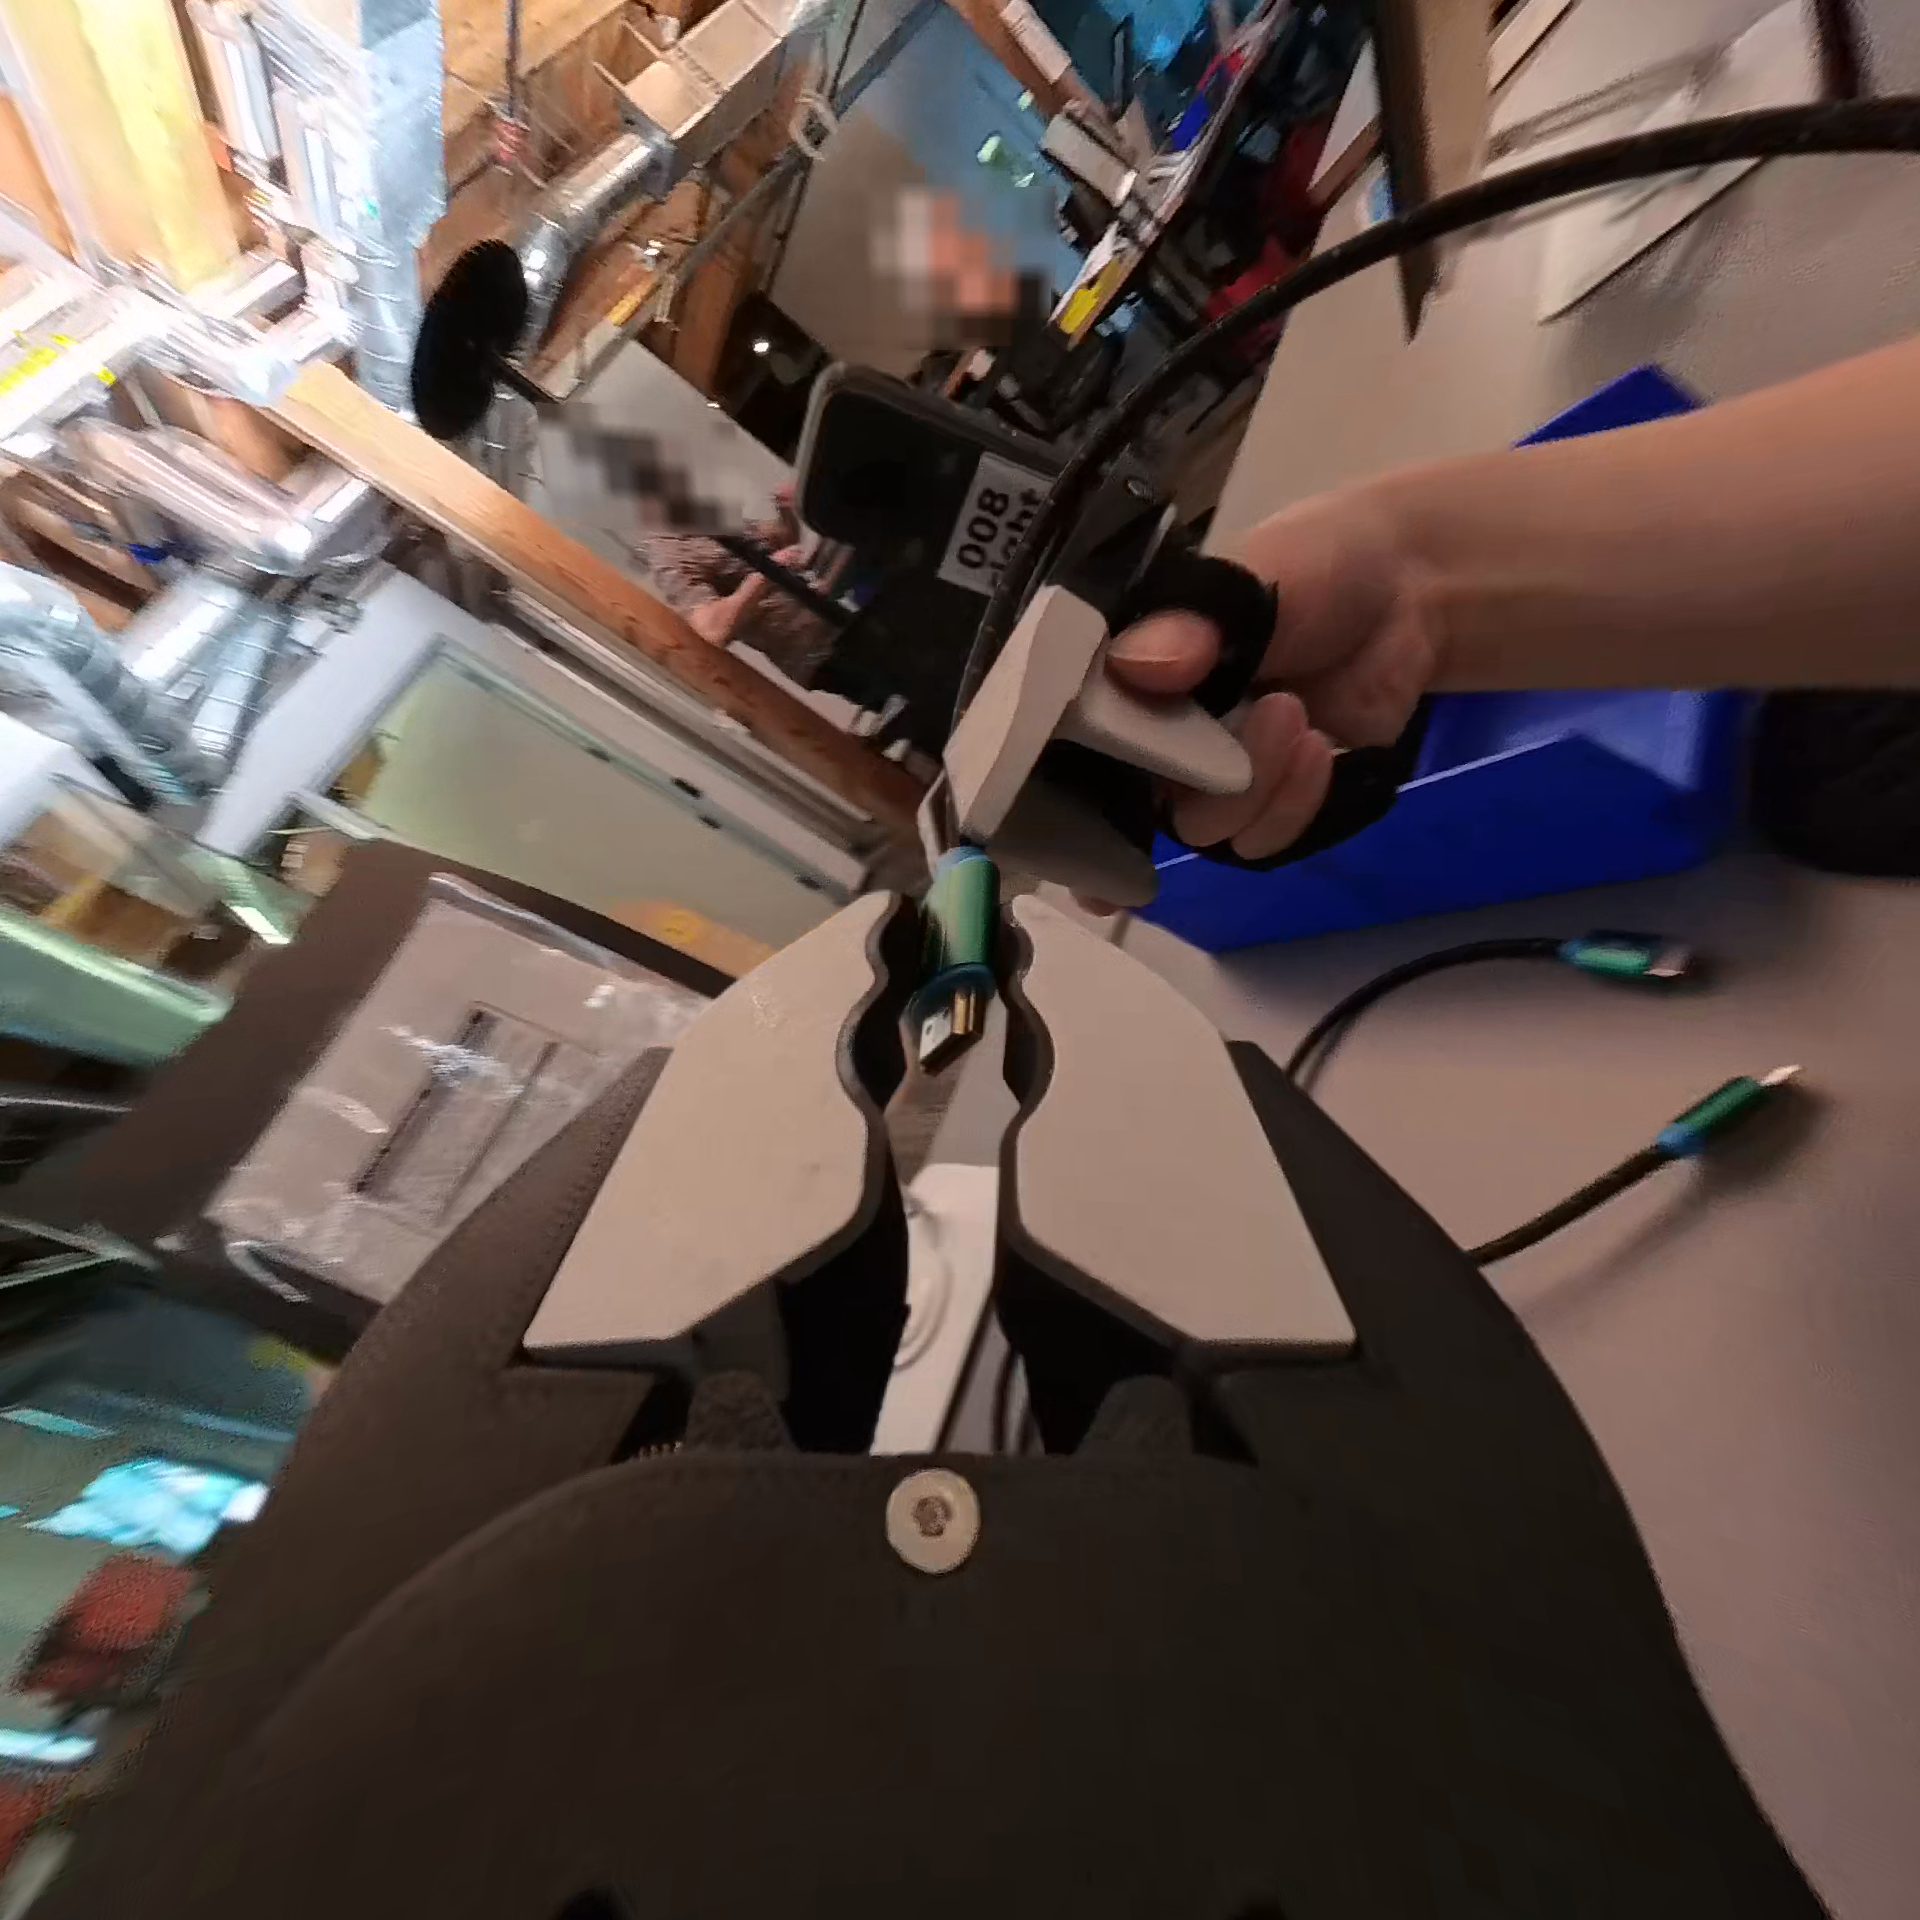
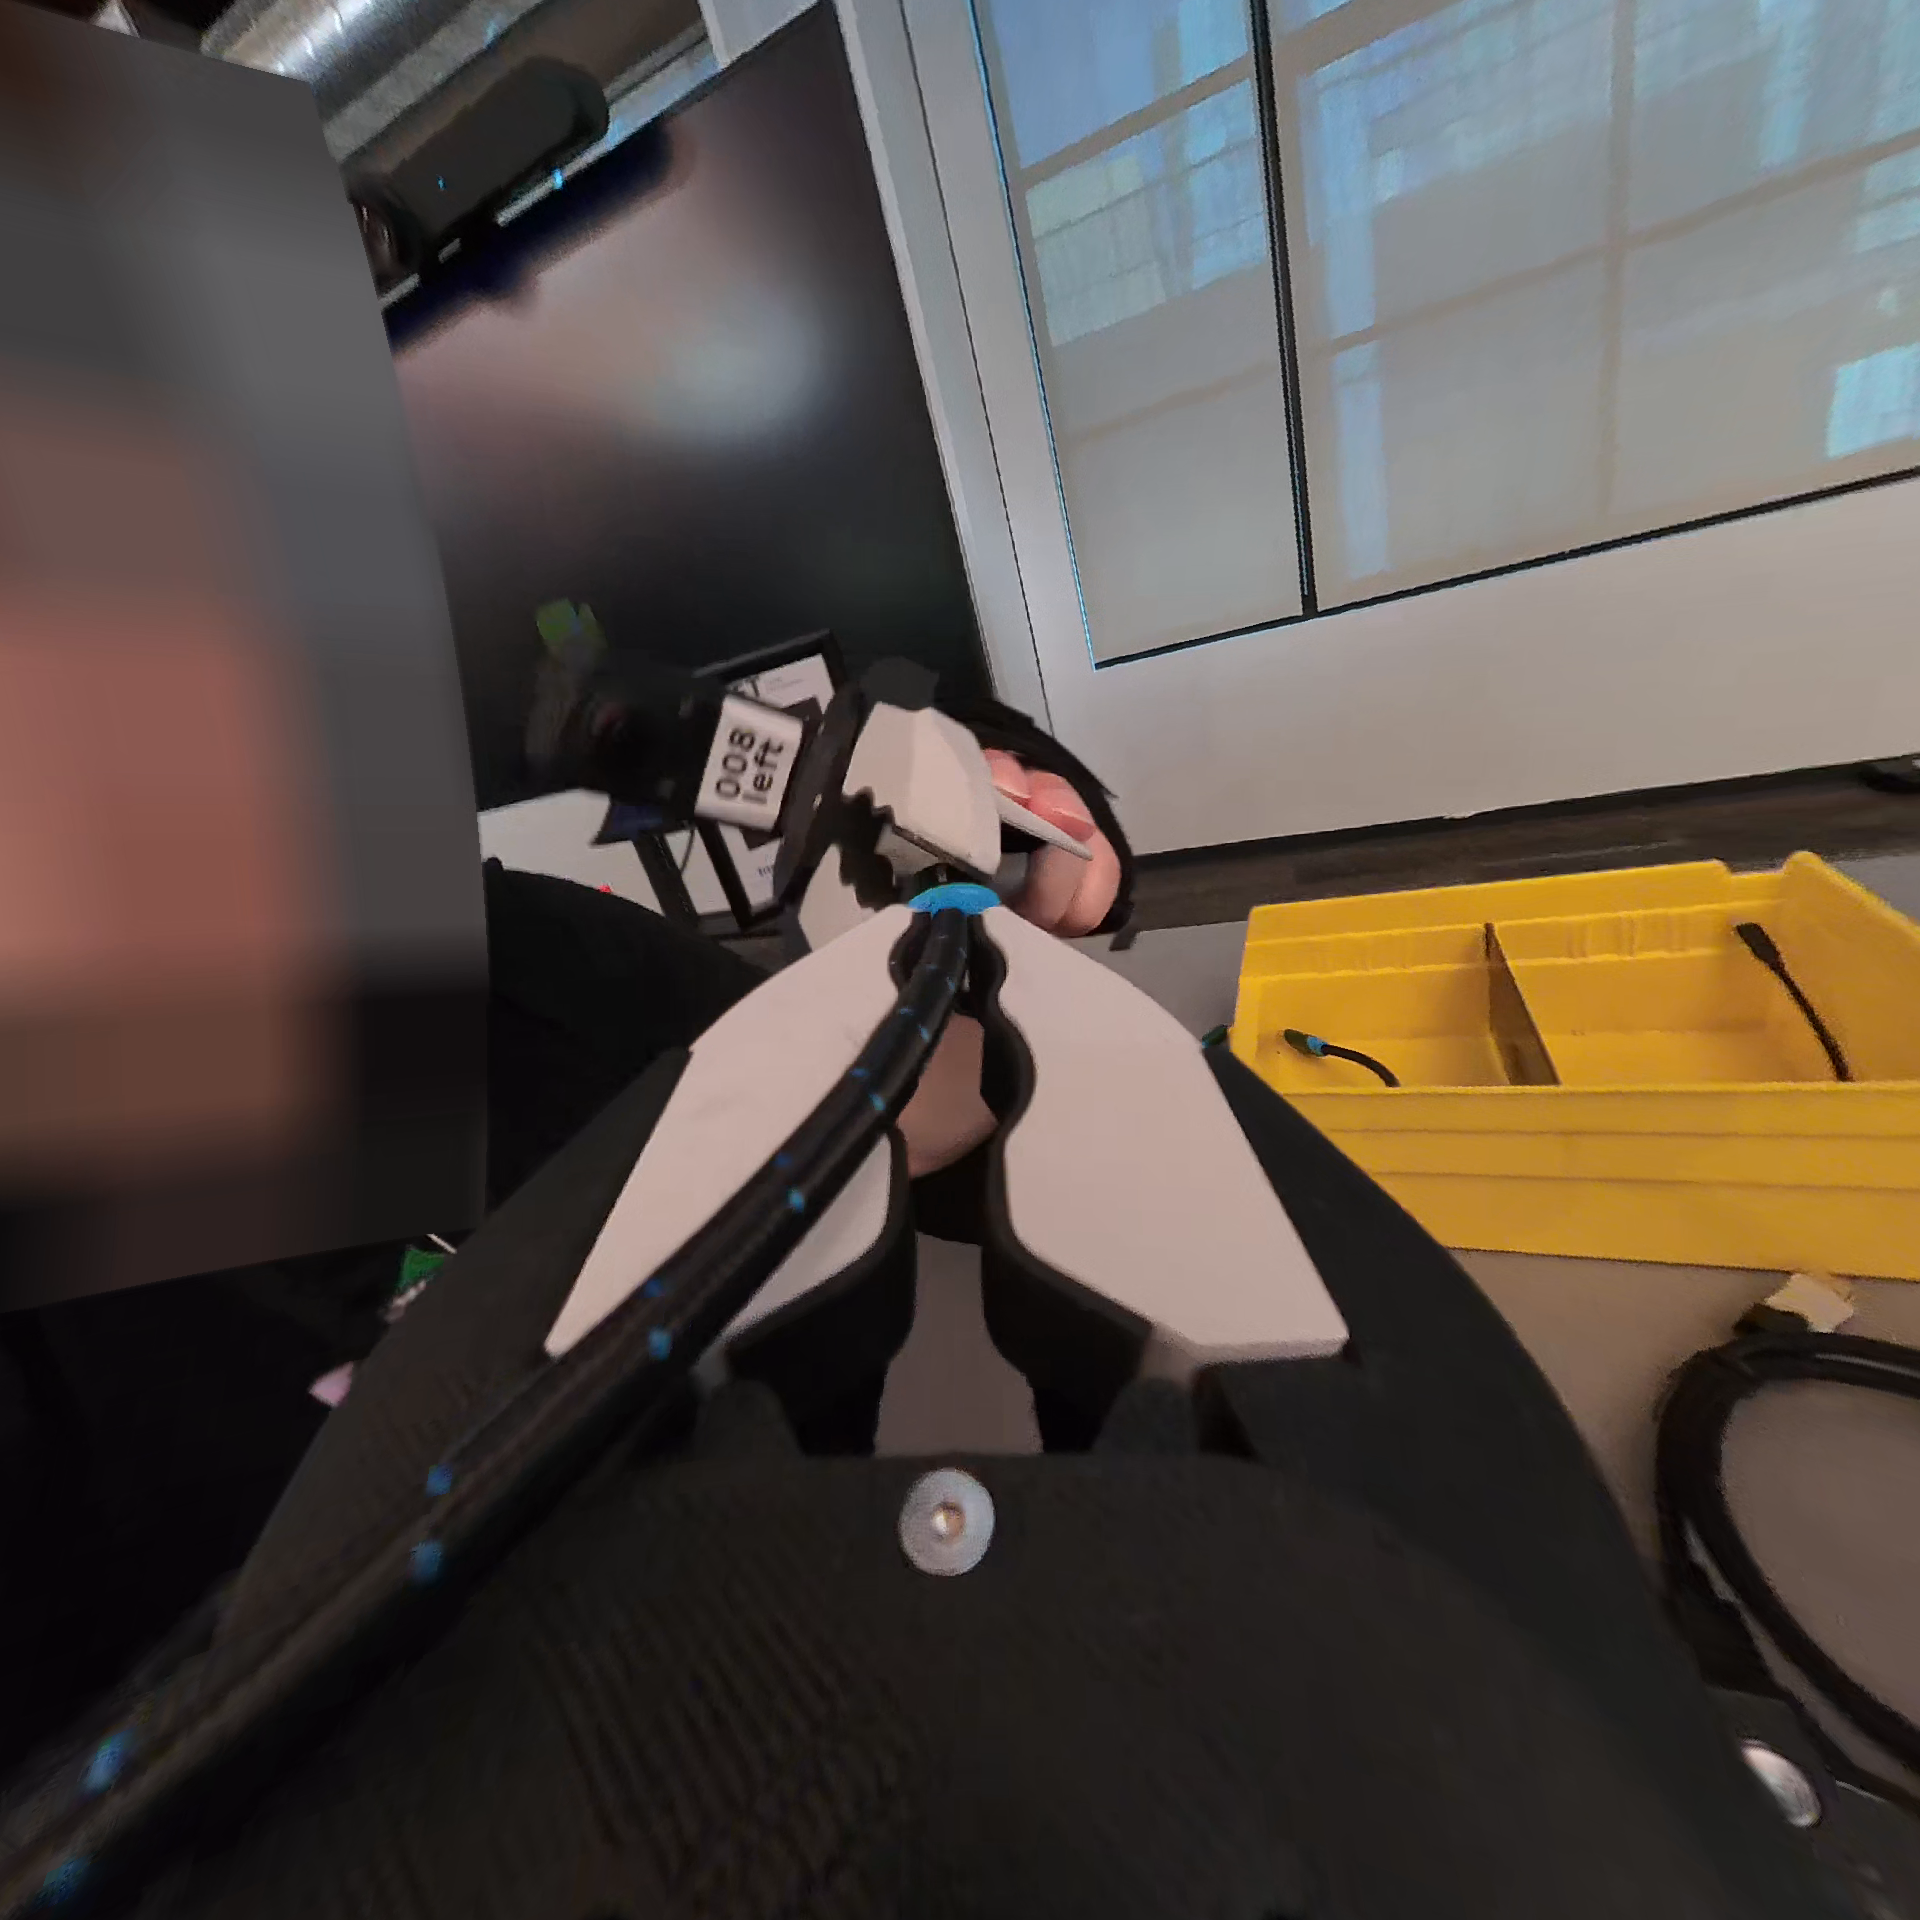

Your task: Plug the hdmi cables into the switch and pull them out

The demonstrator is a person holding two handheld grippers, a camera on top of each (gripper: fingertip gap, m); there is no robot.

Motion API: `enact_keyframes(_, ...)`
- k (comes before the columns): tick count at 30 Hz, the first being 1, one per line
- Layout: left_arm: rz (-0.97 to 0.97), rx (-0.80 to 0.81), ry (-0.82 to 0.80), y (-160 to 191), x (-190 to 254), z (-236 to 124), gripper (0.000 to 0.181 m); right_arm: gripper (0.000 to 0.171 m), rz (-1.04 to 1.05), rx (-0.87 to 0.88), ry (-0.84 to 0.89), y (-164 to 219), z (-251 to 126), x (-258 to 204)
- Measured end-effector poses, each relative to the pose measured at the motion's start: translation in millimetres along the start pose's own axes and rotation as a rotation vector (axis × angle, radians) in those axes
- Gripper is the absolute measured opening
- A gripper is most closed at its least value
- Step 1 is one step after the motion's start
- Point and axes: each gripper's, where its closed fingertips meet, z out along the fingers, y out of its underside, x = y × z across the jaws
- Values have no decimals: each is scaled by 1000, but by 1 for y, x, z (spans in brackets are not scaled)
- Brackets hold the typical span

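Note:
A green HDMI plug [image 1: 961, 940] with a blue collar and gold tip sits between the fingertips of my left gripper [image 1: 958, 914], which is closed on its sides; the tip points back toward the camera. My right gripper [image 1: 961, 844] meets it from the far side and is shut on the black cable [image 2: 831, 1143] just behind the blue collar [image 2: 951, 896]. In the right wrist view the cable runs back over my right gripper [image 2: 948, 920], and the left gripper [image 2: 904, 831] is just beyond. A white flat device [image 1: 940, 1247] shows below, through the left fingers' gap.
Two more green HDMI plugs [image 1: 1621, 956] [image 1: 1725, 1107] lie on the grey table beside a blue bin [image 1: 1455, 821]. A yellow divided bin [image 2: 1558, 1132] holds small cables. A coiled black cable [image 2: 1714, 1507] lies on the right. A dark monitor [image 2: 675, 416] stands behind. Both grippers' tips are close together, under 4 cm apart.

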Motion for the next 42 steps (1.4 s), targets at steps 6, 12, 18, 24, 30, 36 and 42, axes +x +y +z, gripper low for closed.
enact_keyframes(6, -114, 7, 110, 2, 3, -6, 13, 14, -82, -40, 46, 2, 3, -1)
enact_keyframes(12, -167, -5, 178, 6, 6, -9, 13, 14, -127, -110, 84, 12, 6, 2)
enact_keyframes(18, -179, -22, 198, 11, 8, -8, 13, 9, -124, -115, 86, 13, 6, 4)
enact_keyframes(24, -186, -21, 214, 12, 10, -8, 13, 7, -154, -142, 105, 15, 6, 5)
enact_keyframes(30, -201, -13, 222, 13, 9, -9, 13, 7, -170, -159, 133, 14, 6, 5)
enact_keyframes(36, -201, -4, 179, 12, 5, -9, 26, 7, -146, -134, 139, 11, 1, 9)
enact_keyframes(42, -212, 17, 164, 7, -4, -19, 34, 7, -137, -22, 83, -11, -19, -4)
